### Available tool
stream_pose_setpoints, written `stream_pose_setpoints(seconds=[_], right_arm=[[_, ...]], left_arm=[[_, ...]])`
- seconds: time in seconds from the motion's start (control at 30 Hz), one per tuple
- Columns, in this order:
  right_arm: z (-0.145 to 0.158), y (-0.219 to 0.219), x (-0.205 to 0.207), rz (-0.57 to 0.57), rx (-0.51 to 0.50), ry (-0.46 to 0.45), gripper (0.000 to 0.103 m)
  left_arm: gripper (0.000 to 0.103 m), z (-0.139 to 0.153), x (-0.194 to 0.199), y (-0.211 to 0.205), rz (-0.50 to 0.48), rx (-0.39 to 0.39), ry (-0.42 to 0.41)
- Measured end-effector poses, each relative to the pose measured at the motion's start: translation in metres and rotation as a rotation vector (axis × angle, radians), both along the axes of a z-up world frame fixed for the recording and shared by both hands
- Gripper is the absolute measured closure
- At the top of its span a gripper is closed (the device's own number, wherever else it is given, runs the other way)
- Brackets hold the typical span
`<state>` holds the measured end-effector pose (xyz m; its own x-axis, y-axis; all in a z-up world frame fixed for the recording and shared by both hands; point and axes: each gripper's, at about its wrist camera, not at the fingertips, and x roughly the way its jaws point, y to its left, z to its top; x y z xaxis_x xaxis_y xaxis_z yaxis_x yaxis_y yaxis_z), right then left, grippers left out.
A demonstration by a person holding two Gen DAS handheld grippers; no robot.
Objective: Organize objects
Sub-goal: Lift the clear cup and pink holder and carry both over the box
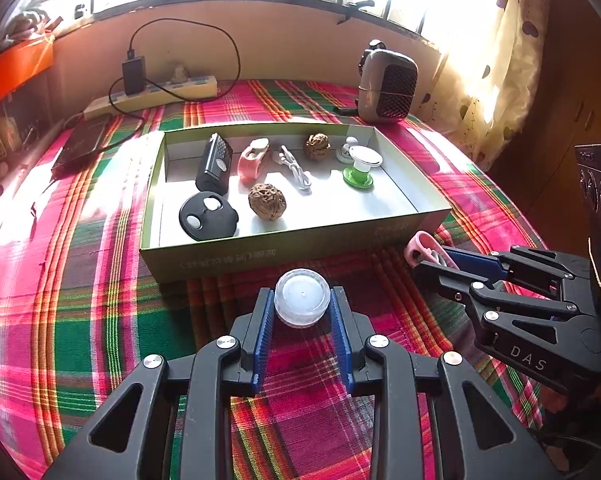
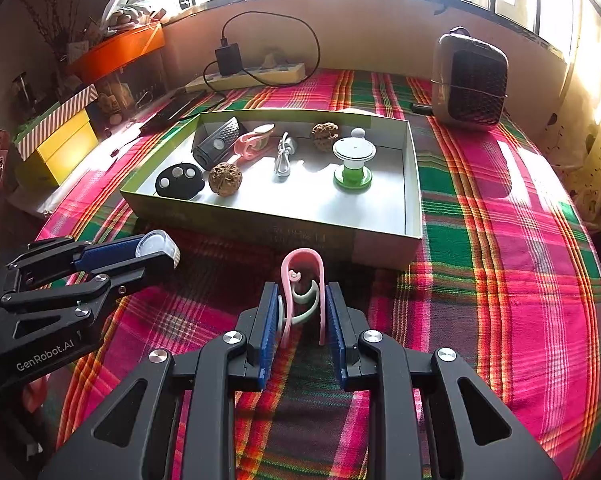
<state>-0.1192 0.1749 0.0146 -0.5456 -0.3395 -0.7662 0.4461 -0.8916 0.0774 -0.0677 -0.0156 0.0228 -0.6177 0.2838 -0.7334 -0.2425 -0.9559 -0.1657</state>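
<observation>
A shallow green box (image 1: pixel 260 256) (image 2: pixel 414 184) lies on the plaid cloth and holds several small things: two walnuts (image 1: pixel 267 201), a round black case (image 1: pixel 207 216), a black device, a pink piece, a white cable and a green-footed pump top (image 1: pixel 359 166). My left gripper (image 1: pixel 302 302) is shut on a small clear round jar (image 1: pixel 301 297) just in front of the box's near wall. To its right, my right gripper (image 2: pixel 301 300) is shut on a pink clip (image 2: pixel 302 280) (image 1: pixel 420 246), also short of the box. In the right wrist view the left gripper (image 2: pixel 156 254) shows at the left with the jar (image 2: pixel 156 243).
A grey heater (image 1: pixel 388 86) (image 2: pixel 470 80) stands behind the box at the right. A power strip (image 1: pixel 152 94) with a black charger and cable lies against the back wall, with a dark flat device (image 1: pixel 82 146) at the left. Yellow and striped boxes (image 2: pixel 60 140) stand beyond the table's left edge.
</observation>
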Motion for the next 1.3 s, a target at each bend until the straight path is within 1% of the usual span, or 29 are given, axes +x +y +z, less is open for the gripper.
stream_pose_setpoints(seconds=[0.33,0.77,1.03,1.3], right_arm=[[0.019,0.001,-0.008,0.009,-0.020,0.033,0.078],[0.031,0.005,-0.036,-0.004,-0.024,0.046,0.078],[0.029,0.001,-0.061,0.020,-0.016,0.021,0.078],[0.017,-0.006,-0.080,0.033,0.001,-0.026,0.078]], left_arm=[[0.077,0.018,-0.010,0.006,-0.012,0.002,0.032],[0.077,0.026,-0.040,0.013,-0.026,0.019,0.030],[0.077,0.024,-0.062,0.019,-0.030,0.015,0.018],[0.077,0.015,-0.078,0.022,-0.031,0.008,-0.005]])
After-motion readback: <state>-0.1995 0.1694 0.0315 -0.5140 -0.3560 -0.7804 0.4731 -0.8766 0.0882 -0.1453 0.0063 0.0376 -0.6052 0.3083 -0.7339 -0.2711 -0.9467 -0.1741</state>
